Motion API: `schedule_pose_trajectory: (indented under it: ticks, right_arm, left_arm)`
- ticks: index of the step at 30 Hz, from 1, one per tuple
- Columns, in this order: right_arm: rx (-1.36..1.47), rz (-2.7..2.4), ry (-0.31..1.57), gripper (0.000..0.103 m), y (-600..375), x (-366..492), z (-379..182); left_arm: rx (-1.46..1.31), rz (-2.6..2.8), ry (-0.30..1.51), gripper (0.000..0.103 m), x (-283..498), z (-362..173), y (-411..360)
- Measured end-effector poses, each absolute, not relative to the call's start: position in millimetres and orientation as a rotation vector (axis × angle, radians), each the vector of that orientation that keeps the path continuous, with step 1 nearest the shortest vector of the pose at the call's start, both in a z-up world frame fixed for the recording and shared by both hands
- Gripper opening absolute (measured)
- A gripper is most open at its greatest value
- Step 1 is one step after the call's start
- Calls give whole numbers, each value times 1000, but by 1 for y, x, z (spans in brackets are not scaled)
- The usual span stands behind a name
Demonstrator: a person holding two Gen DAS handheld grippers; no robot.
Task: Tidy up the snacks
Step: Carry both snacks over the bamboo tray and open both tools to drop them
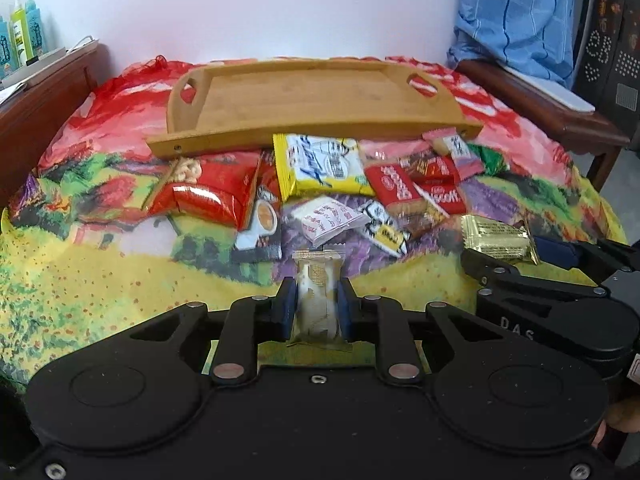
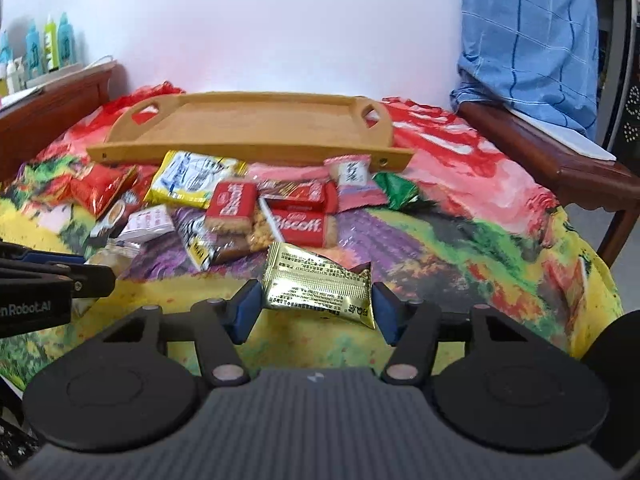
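Observation:
A small pale wrapped snack (image 1: 319,300) stands upright between the blue pads of my left gripper (image 1: 319,292), which is shut on it just above the flowered cloth. My right gripper (image 2: 318,300) has its pads against both ends of a gold foil packet (image 2: 318,286); the left wrist view shows this gold foil packet (image 1: 494,238) at the right. Beyond both lies a heap of snacks: a red bag (image 1: 208,196), a yellow and white packet (image 1: 320,164), Biscoff packs (image 2: 298,226) and a pink packet (image 2: 352,184). Behind the heap sits a wooden tray (image 2: 248,152) with nothing in it.
The flowered cloth (image 2: 460,240) covers the whole surface. Dark wooden furniture edges (image 2: 560,160) flank it on both sides, and a blue checked cloth (image 2: 528,40) hangs at the right. Bottles (image 2: 52,44) stand on a shelf at the far left. A green wrapper (image 2: 396,190) lies by the tray's right corner.

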State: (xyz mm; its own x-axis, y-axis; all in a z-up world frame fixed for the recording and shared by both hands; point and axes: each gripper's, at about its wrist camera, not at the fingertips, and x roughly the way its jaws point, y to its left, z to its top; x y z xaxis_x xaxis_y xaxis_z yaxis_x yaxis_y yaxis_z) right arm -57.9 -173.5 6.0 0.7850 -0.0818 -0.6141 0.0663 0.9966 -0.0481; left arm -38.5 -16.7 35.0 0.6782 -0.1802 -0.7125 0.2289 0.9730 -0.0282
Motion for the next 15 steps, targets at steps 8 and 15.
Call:
schedule_pose_trajectory:
  ticks: [8,15]
  right_arm:
    - [15,-59,615,63,-183,-38,35]
    - [36,-31,577,63,-187,-10,54]
  left_arm:
    - [45,-231,735,20,-18,62,-14]
    - [-4,-245,690,20,4,86,-7]
